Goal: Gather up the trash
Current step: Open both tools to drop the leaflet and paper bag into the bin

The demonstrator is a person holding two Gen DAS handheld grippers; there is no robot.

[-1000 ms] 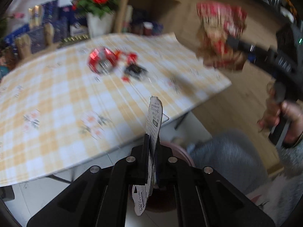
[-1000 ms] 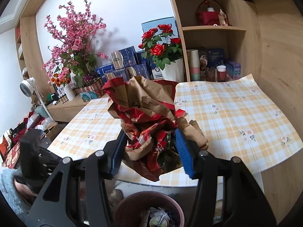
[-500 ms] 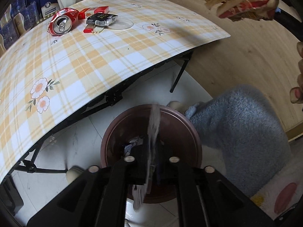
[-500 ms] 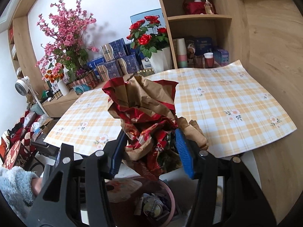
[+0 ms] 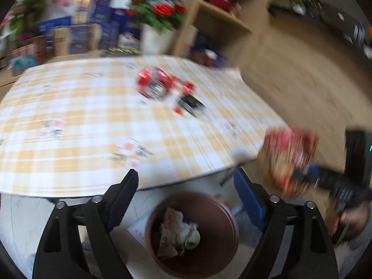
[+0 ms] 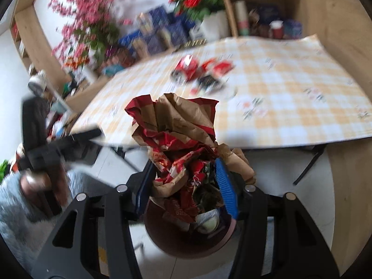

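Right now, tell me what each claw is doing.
Left claw: open and empty; its jaws have just been opening, nothing between them.
Right claw: closed on the crumpled paper bag, above the bin.

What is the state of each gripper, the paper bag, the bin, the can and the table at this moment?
left gripper: open, nothing between the jaws, which have just been opening.
right gripper: shut on the crumpled paper bag.
crumpled paper bag: held above the bin.
bin: on the floor, trash inside, not full.
red can: crushed, lying on the table.
table: small litter remains beside the can.
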